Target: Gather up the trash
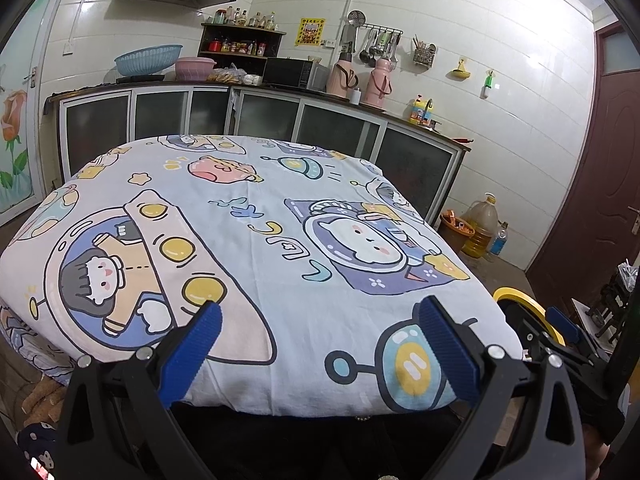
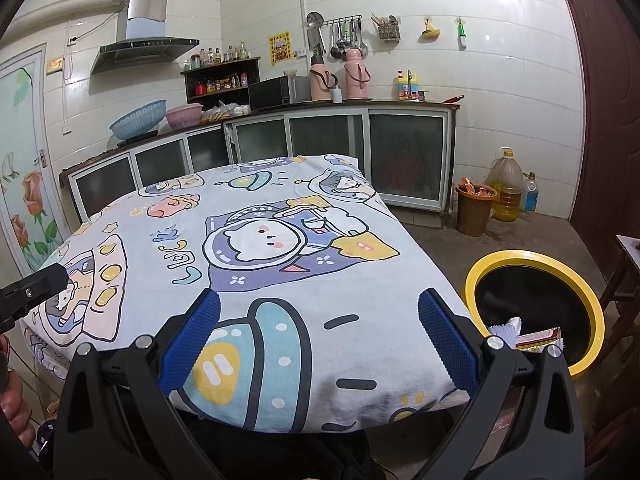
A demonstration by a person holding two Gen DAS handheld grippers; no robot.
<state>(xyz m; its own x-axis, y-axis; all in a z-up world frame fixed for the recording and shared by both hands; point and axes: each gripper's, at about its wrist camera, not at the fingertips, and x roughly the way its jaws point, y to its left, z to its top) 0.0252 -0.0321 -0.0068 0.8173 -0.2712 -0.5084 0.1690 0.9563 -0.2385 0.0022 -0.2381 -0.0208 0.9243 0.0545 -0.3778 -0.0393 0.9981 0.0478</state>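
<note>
A yellow-rimmed black bin (image 2: pixel 536 312) stands on the floor right of the table; white paper and a red-and-white wrapper (image 2: pixel 536 338) lie in it. Its rim also shows in the left wrist view (image 1: pixel 520 300). The table carries a cartoon-printed cloth (image 1: pixel 256 248) with no loose trash visible on it; it also shows in the right wrist view (image 2: pixel 248 240). My left gripper (image 1: pixel 320 308) is open and empty above the table's near edge. My right gripper (image 2: pixel 320 300) is open and empty above the near right corner, just left of the bin. The left gripper's body (image 2: pixel 32 284) shows at the right view's left edge.
Kitchen counters with glass-door cabinets (image 2: pixel 336 136) run behind the table. A brown bucket (image 2: pixel 474 208), an oil jug (image 2: pixel 506 184) and a bottle (image 2: pixel 530 192) stand on the floor by the far wall. A dark red door (image 2: pixel 608 120) is at the right. A wooden stool (image 2: pixel 628 264) stands past the bin.
</note>
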